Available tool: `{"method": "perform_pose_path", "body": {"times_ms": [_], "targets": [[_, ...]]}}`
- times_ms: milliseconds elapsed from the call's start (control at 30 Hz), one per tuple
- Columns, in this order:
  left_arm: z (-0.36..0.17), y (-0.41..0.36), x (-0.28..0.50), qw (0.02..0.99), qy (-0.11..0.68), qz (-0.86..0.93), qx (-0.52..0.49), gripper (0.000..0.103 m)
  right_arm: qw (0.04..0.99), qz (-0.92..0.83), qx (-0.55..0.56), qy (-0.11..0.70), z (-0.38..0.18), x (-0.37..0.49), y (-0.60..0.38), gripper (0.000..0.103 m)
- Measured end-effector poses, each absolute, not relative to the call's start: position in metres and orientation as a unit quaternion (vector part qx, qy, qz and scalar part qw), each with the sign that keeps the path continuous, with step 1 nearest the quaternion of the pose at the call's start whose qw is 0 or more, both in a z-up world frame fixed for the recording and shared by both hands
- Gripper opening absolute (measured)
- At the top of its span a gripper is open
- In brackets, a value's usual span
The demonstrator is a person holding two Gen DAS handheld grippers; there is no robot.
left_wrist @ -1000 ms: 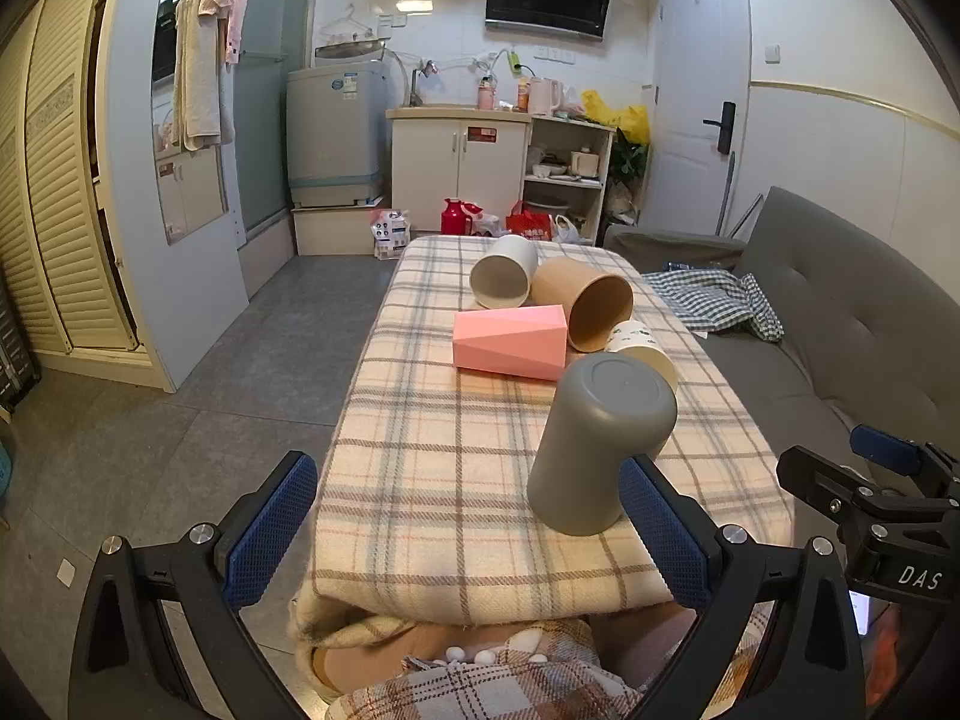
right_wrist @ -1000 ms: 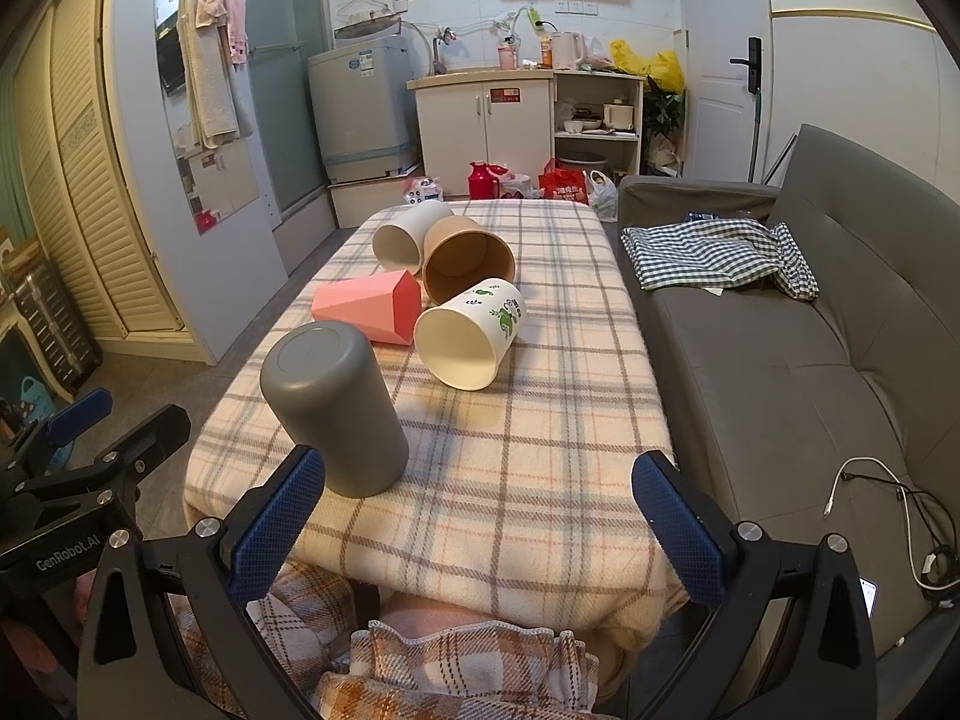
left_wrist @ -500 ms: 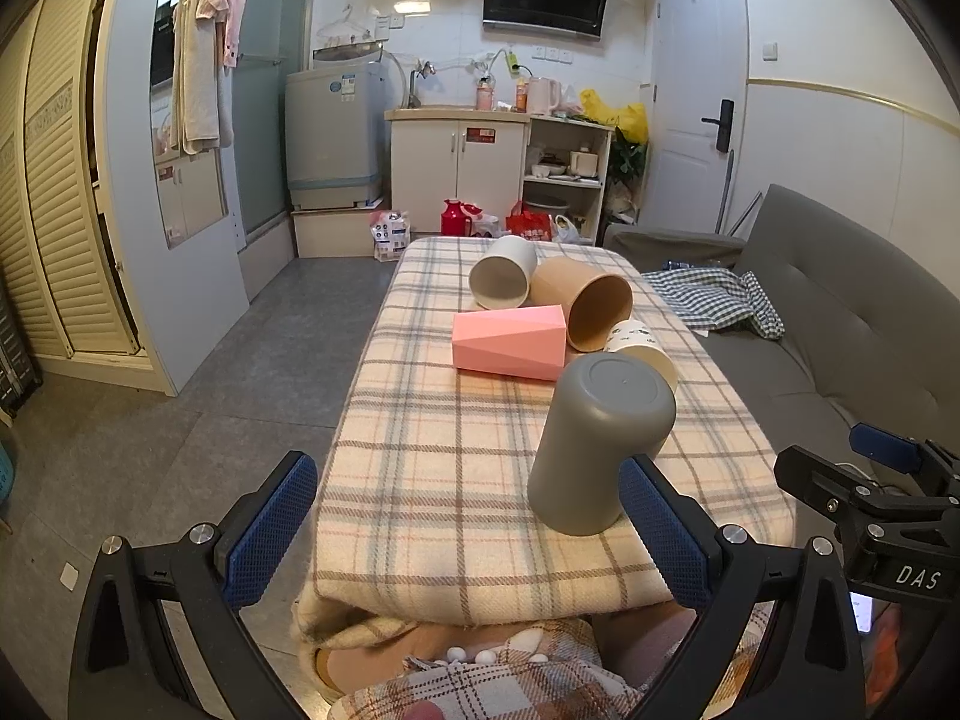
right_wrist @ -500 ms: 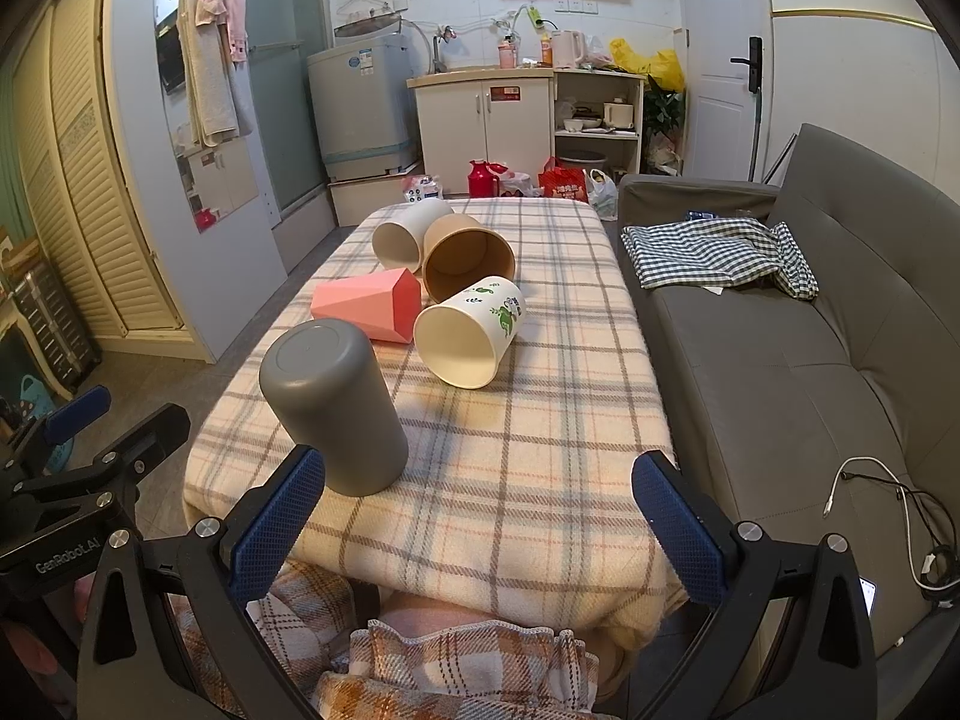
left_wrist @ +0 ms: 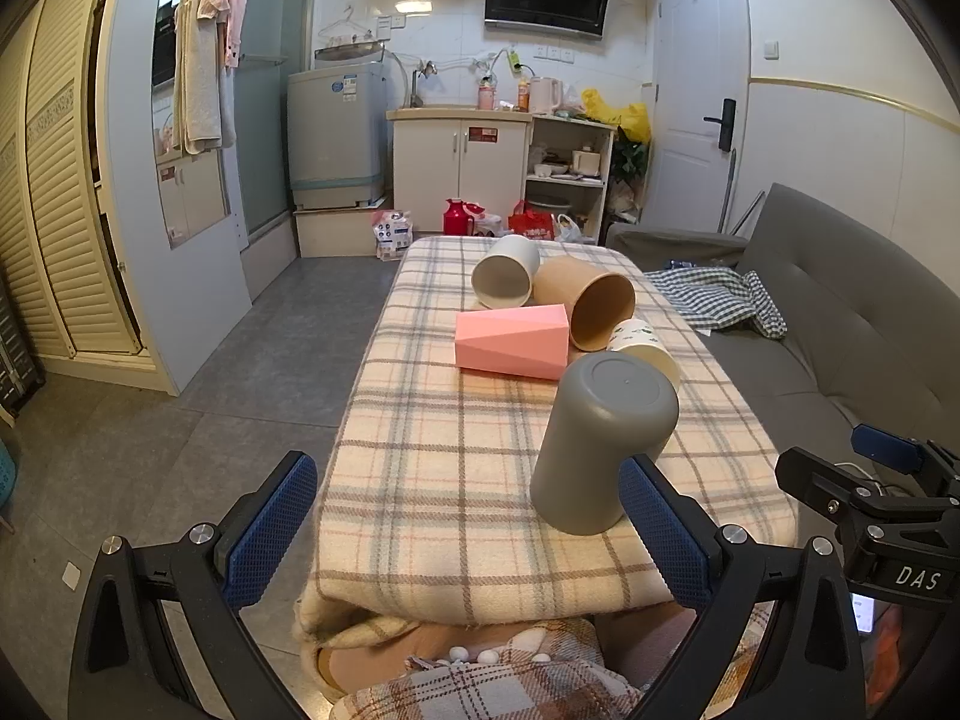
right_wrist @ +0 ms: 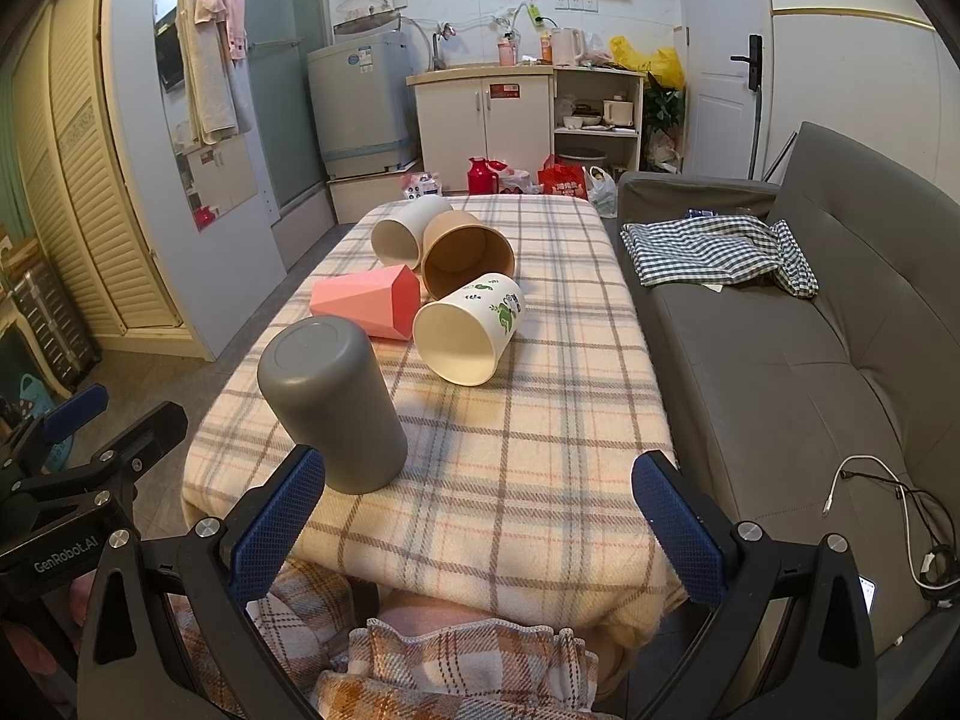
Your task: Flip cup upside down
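A grey cup (left_wrist: 600,438) stands upside down, base up, near the front edge of the plaid-covered table (left_wrist: 432,468); it also shows in the right wrist view (right_wrist: 333,414). Behind it lie a pink faceted cup (left_wrist: 510,341), a white flower-print cup (right_wrist: 468,330), a brown paper cup (left_wrist: 591,309) and a white cup (left_wrist: 504,273), all on their sides. My left gripper (left_wrist: 465,534) is open and empty, in front of the table edge. My right gripper (right_wrist: 480,525) is open and empty, also before the edge.
A grey sofa (right_wrist: 810,360) with a checked cloth (right_wrist: 714,249) runs along the table's right side. A white cable (right_wrist: 888,498) lies on the sofa. Cabinets, a washing machine (left_wrist: 336,132) and bags stand at the far wall. Open floor lies left of the table.
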State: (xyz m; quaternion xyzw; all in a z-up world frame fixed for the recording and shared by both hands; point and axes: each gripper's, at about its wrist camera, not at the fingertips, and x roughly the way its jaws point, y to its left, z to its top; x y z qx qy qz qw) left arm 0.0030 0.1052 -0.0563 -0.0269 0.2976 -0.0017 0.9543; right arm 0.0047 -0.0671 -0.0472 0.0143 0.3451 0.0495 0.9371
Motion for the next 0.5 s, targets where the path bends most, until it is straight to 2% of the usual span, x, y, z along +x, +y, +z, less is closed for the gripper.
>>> {"method": "perform_pose_path", "body": {"times_ms": [500], "targets": [[-0.0565, 0.1075, 0.0028, 0.954, 0.298, -0.002, -0.026, 0.103, 0.935, 0.049, 0.013, 0.351, -0.052, 0.005, -0.0655, 0.103]]}}
